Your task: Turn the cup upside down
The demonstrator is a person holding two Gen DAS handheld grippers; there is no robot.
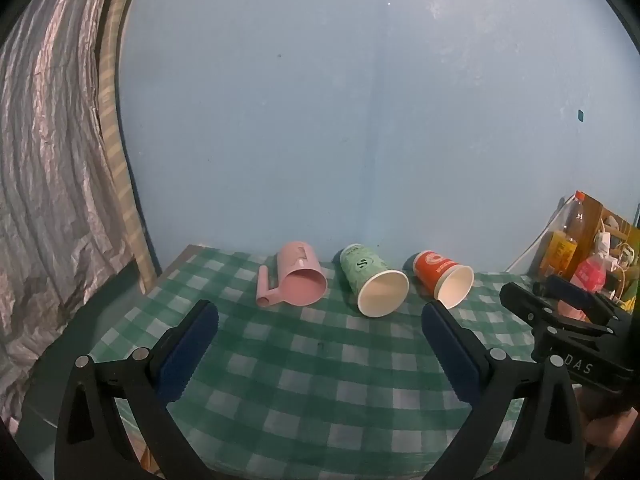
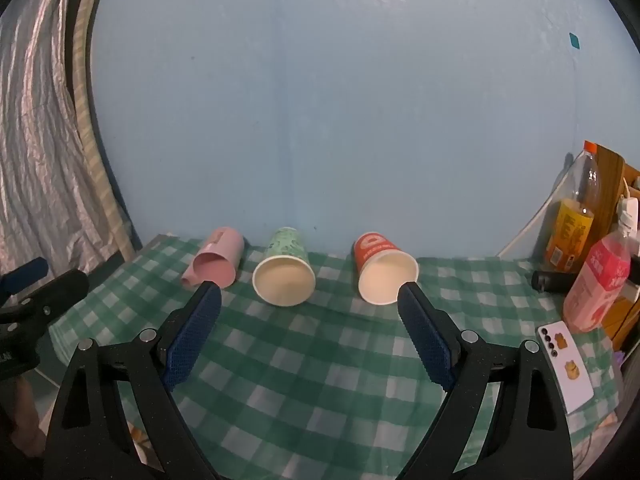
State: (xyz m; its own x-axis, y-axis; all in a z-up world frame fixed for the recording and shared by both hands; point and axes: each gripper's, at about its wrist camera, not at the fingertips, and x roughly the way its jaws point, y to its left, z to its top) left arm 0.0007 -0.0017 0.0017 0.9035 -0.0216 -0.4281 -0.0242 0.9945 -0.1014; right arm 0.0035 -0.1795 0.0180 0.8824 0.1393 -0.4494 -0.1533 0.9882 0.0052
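Note:
Three cups lie on their sides on the green checked tablecloth [image 1: 312, 360], mouths toward me, along the blue wall. A pink plastic cup with a handle [image 1: 298, 280] is at the left, a green paper cup [image 1: 374, 280] in the middle, a red paper cup [image 1: 444, 278] at the right. The right wrist view shows the pink cup [image 2: 218, 258], green cup [image 2: 285, 274] and red cup [image 2: 384, 274] too. My left gripper [image 1: 320, 316] is open and empty, short of the cups. My right gripper [image 2: 310, 294] is open and empty, its right fingertip overlapping the red cup's rim in the image.
Bottles stand at the right: an orange-capped one [image 2: 574, 220] and a pink one [image 2: 600, 280]. A white phone [image 2: 566, 364] lies by the right table edge. A silvery curtain [image 1: 48, 160] hangs at the left. The right gripper [image 1: 560, 308] shows in the left wrist view.

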